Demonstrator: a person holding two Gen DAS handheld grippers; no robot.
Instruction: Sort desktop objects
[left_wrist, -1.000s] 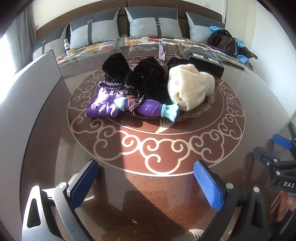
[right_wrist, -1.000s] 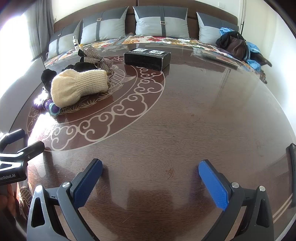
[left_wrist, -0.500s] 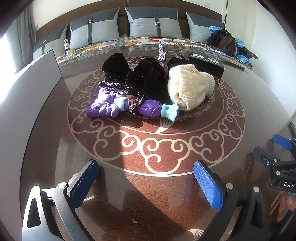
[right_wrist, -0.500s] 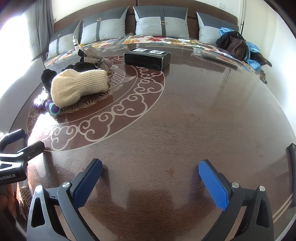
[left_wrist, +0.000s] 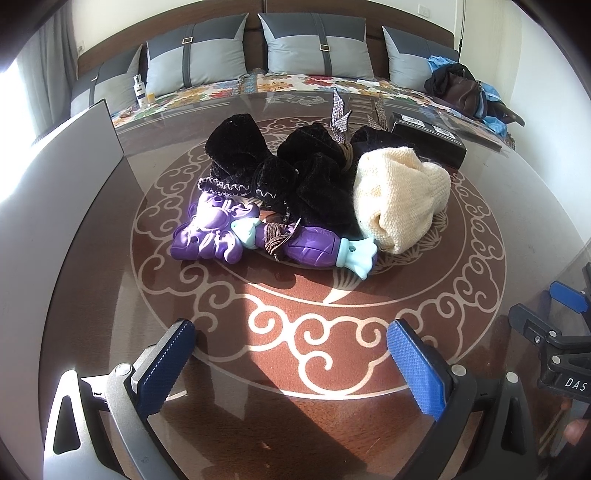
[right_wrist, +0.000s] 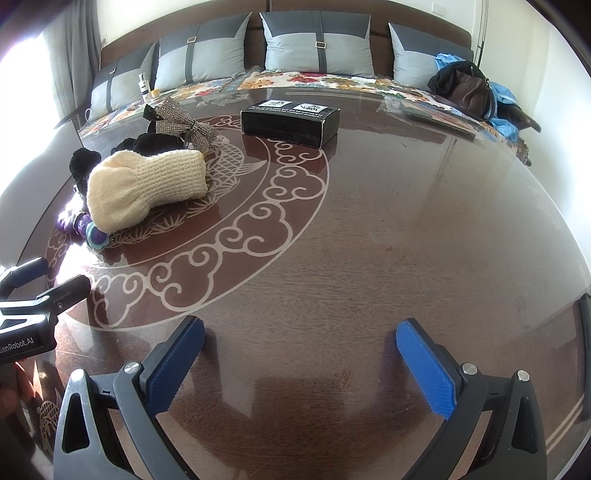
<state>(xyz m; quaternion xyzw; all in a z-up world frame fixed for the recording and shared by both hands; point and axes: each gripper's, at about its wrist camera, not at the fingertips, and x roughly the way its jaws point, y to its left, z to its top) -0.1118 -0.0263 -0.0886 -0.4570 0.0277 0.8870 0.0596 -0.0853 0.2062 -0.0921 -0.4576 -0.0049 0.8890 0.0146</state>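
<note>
Black box (right_wrist: 290, 120) closed, contents hidden; left gripper (left_wrist: 291, 363), right gripper (right_wrist: 301, 363) both wide, empty

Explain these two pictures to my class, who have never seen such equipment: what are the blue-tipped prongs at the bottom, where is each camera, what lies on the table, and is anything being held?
No robot here: a person holds a two-finger gripper in each hand, each with a fisheye camera looking along its fingers. One picture is from the left gripper, the other from the right gripper. The prongs are their blue pads. Both are open and hold nothing. On the patterned table lies a pile: a cream knitted piece, black velvety items and a purple toy. A black box sits apart from the pile, farther back.
</note>
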